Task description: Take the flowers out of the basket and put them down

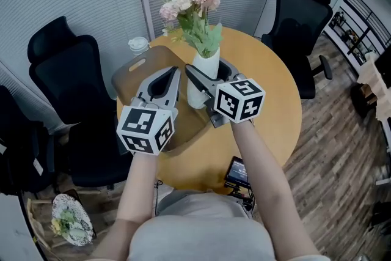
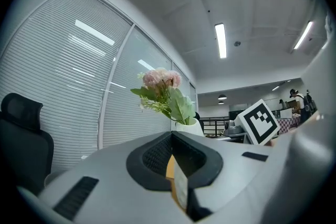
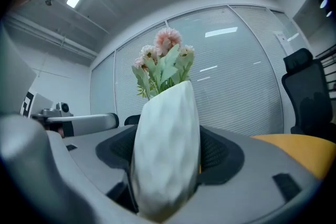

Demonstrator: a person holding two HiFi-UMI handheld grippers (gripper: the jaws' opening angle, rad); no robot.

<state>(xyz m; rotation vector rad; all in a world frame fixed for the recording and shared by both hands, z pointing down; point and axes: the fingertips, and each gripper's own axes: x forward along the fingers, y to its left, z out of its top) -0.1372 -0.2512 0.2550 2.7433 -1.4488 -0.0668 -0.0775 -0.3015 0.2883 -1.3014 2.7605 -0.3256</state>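
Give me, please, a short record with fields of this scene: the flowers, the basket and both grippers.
surface: round yellow table
basket: brown, lying on the table
flowers: pink with green leaves, upright in a white vase
right gripper: jaws clamped on the vase body
vase position: over the basket; whether it is lifted clear cannot be told
left gripper: jaws together, nothing held, beside the vase
other: small white cup near the table's far edge
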